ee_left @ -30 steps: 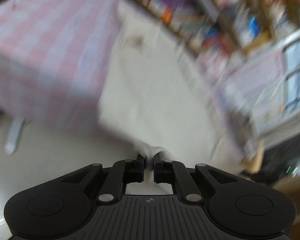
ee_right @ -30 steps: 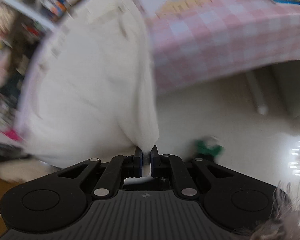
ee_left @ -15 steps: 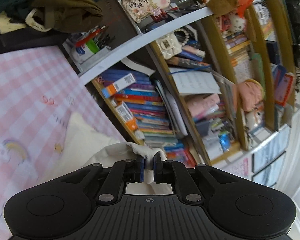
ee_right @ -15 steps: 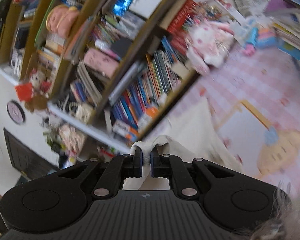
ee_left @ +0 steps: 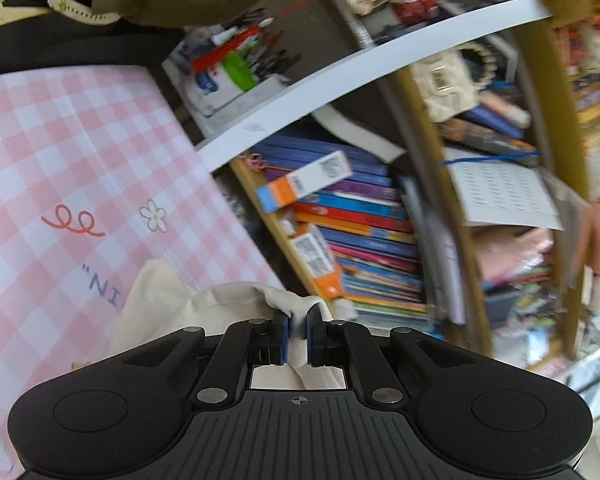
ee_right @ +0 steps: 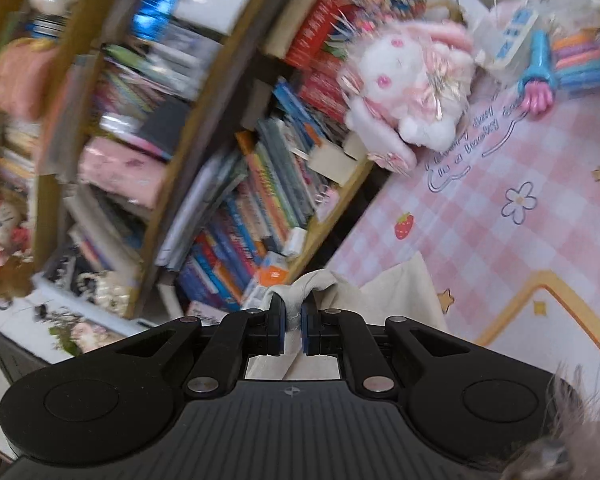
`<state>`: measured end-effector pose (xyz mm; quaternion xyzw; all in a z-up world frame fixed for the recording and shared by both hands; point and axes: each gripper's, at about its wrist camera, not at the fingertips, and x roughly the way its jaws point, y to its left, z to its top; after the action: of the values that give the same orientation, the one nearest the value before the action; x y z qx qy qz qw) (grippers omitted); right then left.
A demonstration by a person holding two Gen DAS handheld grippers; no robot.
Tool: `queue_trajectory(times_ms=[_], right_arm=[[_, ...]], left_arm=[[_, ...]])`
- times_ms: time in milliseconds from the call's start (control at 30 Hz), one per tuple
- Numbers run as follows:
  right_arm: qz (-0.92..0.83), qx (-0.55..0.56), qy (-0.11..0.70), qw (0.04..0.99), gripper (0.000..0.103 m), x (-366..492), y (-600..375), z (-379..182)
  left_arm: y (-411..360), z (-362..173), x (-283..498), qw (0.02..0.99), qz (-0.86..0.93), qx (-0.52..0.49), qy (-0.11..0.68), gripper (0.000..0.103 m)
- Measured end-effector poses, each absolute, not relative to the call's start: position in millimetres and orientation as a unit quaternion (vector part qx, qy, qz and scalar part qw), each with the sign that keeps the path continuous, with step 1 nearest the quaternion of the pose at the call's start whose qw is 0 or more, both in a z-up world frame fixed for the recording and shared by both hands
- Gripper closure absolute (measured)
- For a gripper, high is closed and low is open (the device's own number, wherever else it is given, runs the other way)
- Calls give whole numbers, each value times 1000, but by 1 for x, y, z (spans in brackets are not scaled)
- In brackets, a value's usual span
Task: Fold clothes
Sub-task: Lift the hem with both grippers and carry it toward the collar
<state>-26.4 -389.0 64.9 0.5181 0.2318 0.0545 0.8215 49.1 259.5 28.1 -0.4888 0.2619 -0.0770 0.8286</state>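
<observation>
A crammed bookshelf [ee_left: 364, 216] fills the wall behind the tabletop [ee_left: 60, 160], which wears a pink checked cloth. A cream garment [ee_left: 168, 304] trails over the cloth near the shelf edge, its top bunched between both claws. The left claw [ee_left: 298, 332] is clamped on one fold, the right claw [ee_right: 293, 326] clamped on another. A pink plush rabbit [ee_right: 412, 88] sits by the books.

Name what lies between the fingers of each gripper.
A bunched fold of the cream garment sits pinched in the left gripper and right gripper, shown in both wrist views.
</observation>
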Motion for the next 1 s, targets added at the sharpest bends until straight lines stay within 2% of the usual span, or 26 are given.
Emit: queue_trajectory(times_ms=[333, 500, 600, 767, 867, 933, 1000], right_arm=[[32, 516, 300, 801, 96, 75, -400, 2], [10, 511, 336, 791, 96, 98, -401, -31], [-3, 513, 352, 783, 96, 104, -402, -48], [-7, 522, 347, 779, 96, 106, -403, -60], [-9, 513, 343, 787, 94, 105, -404, -55], [-15, 503, 340, 794, 91, 103, -405, -49], [-29, 492, 331, 805, 85, 98, -406, -40]], left_arm=[[241, -14, 118, 829, -2, -453, 327, 97], [237, -38, 133, 819, 29, -443, 363, 96], [234, -43, 138, 825, 39, -421, 375, 91], [235, -42, 143, 830, 34, -404, 382, 90], [238, -33, 142, 835, 34, -395, 381, 78], [238, -23, 140, 851, 30, -367, 374, 54], [236, -11, 139, 870, 31, -324, 370, 41]])
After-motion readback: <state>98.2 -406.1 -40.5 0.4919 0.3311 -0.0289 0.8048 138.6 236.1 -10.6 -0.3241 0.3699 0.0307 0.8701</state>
